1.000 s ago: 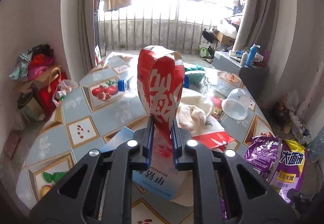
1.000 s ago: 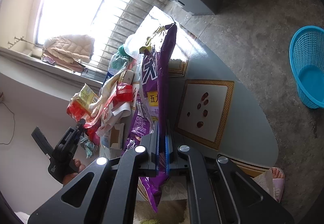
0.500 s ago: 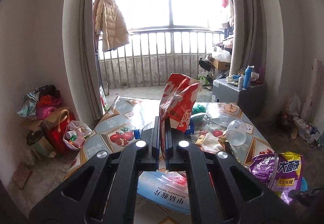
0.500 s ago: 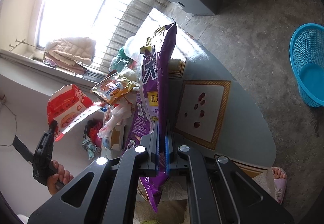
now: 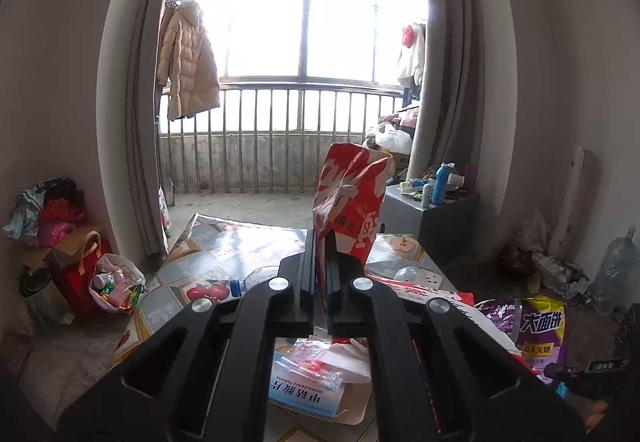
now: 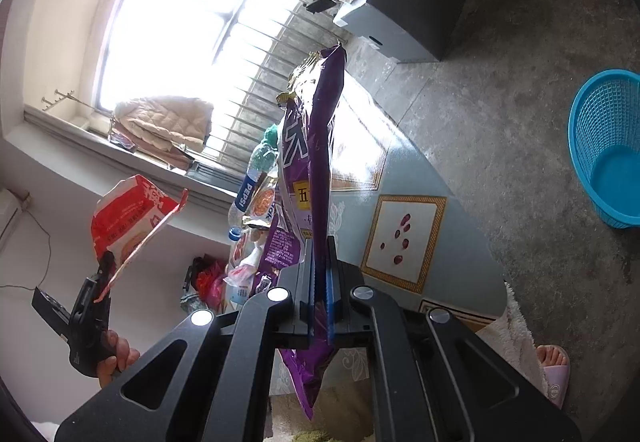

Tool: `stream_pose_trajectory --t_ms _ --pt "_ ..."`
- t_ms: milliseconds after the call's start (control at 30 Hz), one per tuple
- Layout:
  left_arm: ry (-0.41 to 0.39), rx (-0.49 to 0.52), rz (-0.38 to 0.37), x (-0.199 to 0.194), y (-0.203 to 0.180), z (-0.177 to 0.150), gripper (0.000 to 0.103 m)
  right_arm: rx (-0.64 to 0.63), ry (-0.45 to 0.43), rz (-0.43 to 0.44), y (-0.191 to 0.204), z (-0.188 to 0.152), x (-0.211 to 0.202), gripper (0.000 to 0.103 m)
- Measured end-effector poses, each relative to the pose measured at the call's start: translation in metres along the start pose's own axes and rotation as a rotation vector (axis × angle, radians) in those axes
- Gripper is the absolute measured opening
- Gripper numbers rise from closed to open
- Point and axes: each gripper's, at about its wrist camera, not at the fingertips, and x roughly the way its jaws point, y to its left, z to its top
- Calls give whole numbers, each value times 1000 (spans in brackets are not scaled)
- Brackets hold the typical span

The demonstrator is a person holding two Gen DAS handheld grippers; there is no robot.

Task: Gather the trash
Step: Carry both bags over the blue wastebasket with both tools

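My left gripper (image 5: 320,242) is shut on a red and white snack bag (image 5: 350,198), held upright in the air above the table (image 5: 224,246). The same red bag (image 6: 130,220) and the left gripper (image 6: 105,262) show at the left of the right wrist view, with a hand under them. My right gripper (image 6: 320,242) is shut on a purple snack bag (image 6: 316,146) that stands edge-on between the pads. The purple bag (image 5: 538,326) also appears at the lower right of the left wrist view. More wrappers and a blue and white box (image 5: 304,392) lie on the table below.
A blue plastic basket (image 6: 608,146) stands on the floor at the right. A Pepsi bottle (image 6: 250,188) and other packets lie on the table. A grey cabinet (image 5: 436,214) with bottles stands beyond the table, bags (image 5: 80,270) by the left wall, a slippered foot (image 6: 554,370) near the table's edge.
My left gripper has risen with the red bag, lifting it clear of the pile; the table has dropped lower in its view. The right gripper shifted slightly, still gripping the purple bag.
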Motion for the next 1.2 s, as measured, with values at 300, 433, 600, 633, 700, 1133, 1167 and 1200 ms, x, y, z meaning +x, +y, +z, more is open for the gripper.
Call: stream_pose_trajectory --t_ms 300,433,600,633,700,1133,1167,1200 --pt "5 57 -223 7 -62 17 2 16 -207 -39 -11 12 -75 4" --pt "33 106 -345 23 -113 18 2 38 -314 -93 -29 16 -115 4" --pt "118 187 -482 54 -193 4 2 101 -424 -198 -61 21 -158 4" --pt "140 206 -507 61 -210 -1 2 113 -443 -227 -68 21 -163 4" --pt "175 252 -549 74 -246 -13 2 133 -480 -315 -80 22 -174 4" --pt "385 686 -651 145 -474 -148 2 226 -483 -792 -182 73 -148 4" --pt "398 711 -646 152 -486 -161 4 226 -473 -810 -190 78 -140 4" --pt "418 738 -647 159 -498 -174 6 226 -468 -834 -198 84 -134 4"
